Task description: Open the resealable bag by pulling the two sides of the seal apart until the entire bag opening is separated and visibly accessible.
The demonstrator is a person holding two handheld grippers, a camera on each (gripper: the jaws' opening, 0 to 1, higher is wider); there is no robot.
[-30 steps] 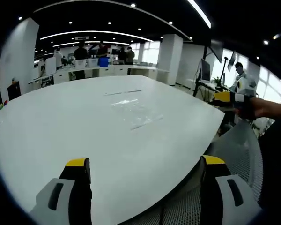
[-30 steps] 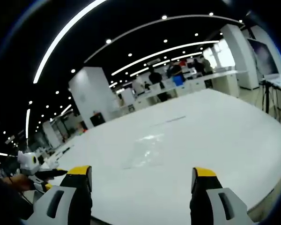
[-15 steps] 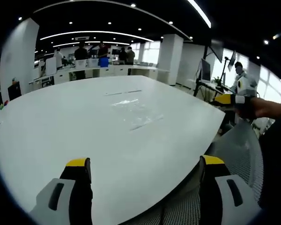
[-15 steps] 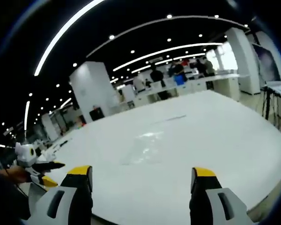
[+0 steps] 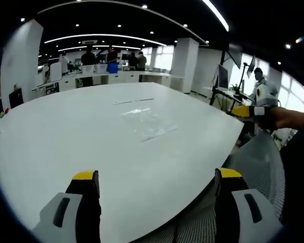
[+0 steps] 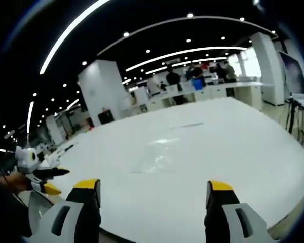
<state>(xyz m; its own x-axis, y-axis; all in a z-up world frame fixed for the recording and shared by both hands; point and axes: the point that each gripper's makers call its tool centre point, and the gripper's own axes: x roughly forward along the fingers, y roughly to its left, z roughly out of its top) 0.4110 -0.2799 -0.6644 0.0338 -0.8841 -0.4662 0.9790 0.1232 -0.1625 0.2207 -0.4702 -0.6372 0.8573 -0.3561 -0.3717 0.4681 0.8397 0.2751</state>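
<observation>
— What is being shown in the left gripper view?

— A clear resealable bag (image 5: 146,121) is being seen lying flat on a big white table (image 5: 66,136), at about 12 o'clock from the left gripper (image 5: 157,177) and well apart from it. The left gripper's jaws are being held spread wide, with nothing between them. Over at 3 o'clock, past the table edge, the right gripper (image 5: 243,110) is being held up in a person's hand (image 5: 276,116). A mesh chair back (image 5: 258,162) is being seen at 4 o'clock.

— And in the right gripper view?

— The same bag (image 6: 159,156) is being seen at roughly 12 o'clock on the table (image 6: 233,147), well ahead of the right gripper (image 6: 154,190), whose yellow-tipped jaws are likewise being kept wide apart around nothing. At 9 o'clock the left gripper (image 6: 48,179) is being held off the table's edge.

— Is the bag being touched?

— Neither gripper is being pressed against it. Whether its seal is closed cannot be told; the plastic is too faint and glary.

— Anything behind?

— People (image 5: 99,54) are being seen standing at counters beyond the table's far edge, at 11 o'clock in the left gripper view.
</observation>
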